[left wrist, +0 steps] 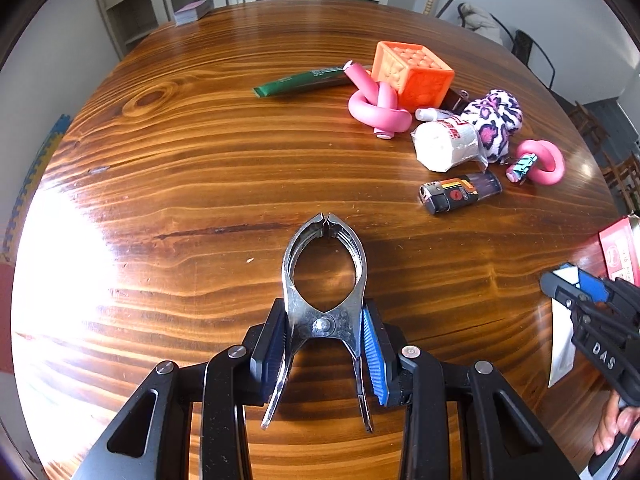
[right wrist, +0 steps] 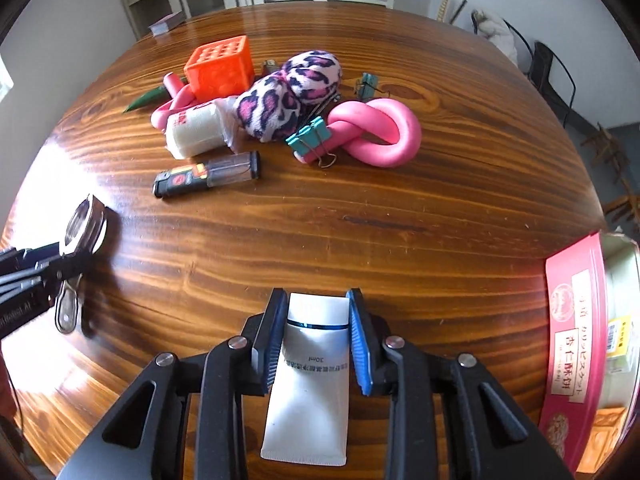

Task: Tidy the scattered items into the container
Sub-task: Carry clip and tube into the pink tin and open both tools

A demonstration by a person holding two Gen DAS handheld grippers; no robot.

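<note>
Holding a metal spring clamp (left wrist: 324, 280) by its handles, the left gripper (left wrist: 325, 344) pinches it between the two blue pads, and the closed nose of the clamp points out over the wooden table (left wrist: 200, 160). The right gripper (right wrist: 318, 332) pinches a white tube (right wrist: 310, 380) between its pads; the cap end of the tube sticks out past the fingertips and the flat crimped end hangs behind them.

The container is a pink tin box (right wrist: 572, 340), and I take it as the landmark. It stands open at the table edge, just to the right of the right gripper, and a yellow-labelled item lies inside it. Well apart from the tin, further over the table, the scattered items lie in one group: an orange cube (right wrist: 220, 66), a leopard-print pouch (right wrist: 288, 92), a knotted pink foam roller (right wrist: 376, 132) with a teal binder clip (right wrist: 310, 136) touching it, a white roll in plastic wrap (right wrist: 196, 132), and a lighter (right wrist: 206, 178), which is the nearest of them to the grippers. A green tube (left wrist: 300, 82) lies on the far side of the cube from the tin.
</note>
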